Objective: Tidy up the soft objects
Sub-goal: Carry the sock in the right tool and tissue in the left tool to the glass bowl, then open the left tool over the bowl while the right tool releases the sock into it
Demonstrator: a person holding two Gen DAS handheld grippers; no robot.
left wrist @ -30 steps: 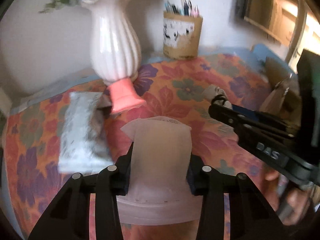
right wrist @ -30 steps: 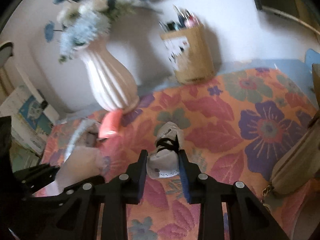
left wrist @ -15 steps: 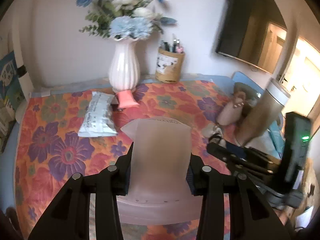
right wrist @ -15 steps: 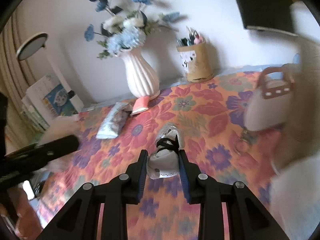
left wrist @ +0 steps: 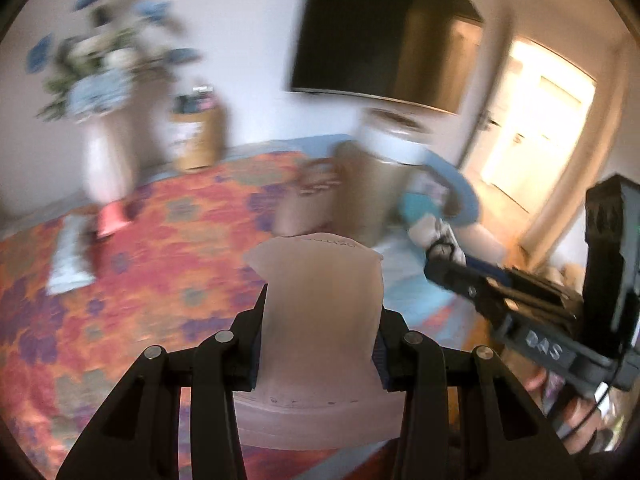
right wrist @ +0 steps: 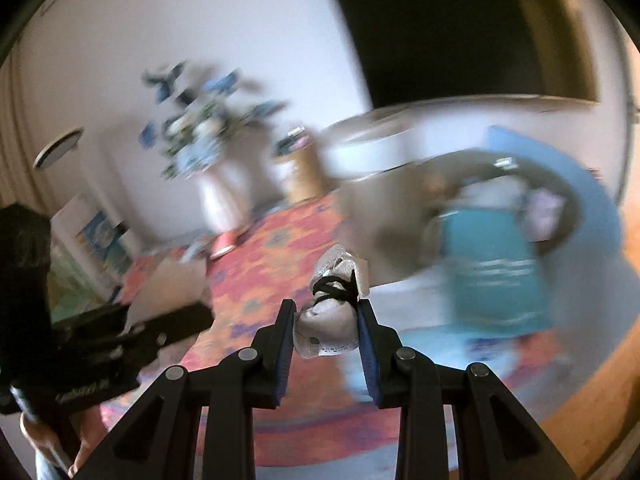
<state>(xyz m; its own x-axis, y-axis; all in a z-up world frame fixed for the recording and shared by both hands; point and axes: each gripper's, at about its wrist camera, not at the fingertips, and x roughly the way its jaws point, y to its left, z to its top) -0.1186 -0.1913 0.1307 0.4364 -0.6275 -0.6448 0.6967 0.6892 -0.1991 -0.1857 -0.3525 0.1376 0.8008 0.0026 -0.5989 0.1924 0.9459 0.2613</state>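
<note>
Left wrist view gives me a motion-smeared room: a bed or table surface under a floral cloth (left wrist: 152, 264) in orange, red and purple, a white wall behind it, a dark wall-mounted screen (left wrist: 384, 28) above, and a bright doorway (left wrist: 536, 128) on the right. At the back of the cloth I see a white vase of blue flowers (left wrist: 104, 136), a tan pen holder (left wrist: 196, 136), a small pink item (left wrist: 112, 220) at the vase's foot and a pale packet (left wrist: 68, 260) lying flat. Further right stands a beige bin with a white lid (left wrist: 384, 160) and a beige handbag (left wrist: 308, 204) beside it, all blurred. My left gripper (left wrist: 320, 336) is clamped on a pale pink soft pouch (left wrist: 320, 312), its jaws pressed against both sides and the pouch standing up between them, clear of the cloth. My right gripper (right wrist: 326, 332) has its jaws close together, pinching a small grey-white cloth bundle (right wrist: 330, 316) tied with a black cord, also held off the surface. In the left view I see the right tool (left wrist: 540, 320) from the side with the bundle at its tip and a hand on its handle; the right wrist view in turn shows the left tool (right wrist: 104, 344) low on the left. Only the right view shows me a blue basket (right wrist: 592, 200) with a teal item (right wrist: 492, 260) inside, the wooden floor (right wrist: 592, 380), and books (right wrist: 96, 236) stacked at the far left.
</note>
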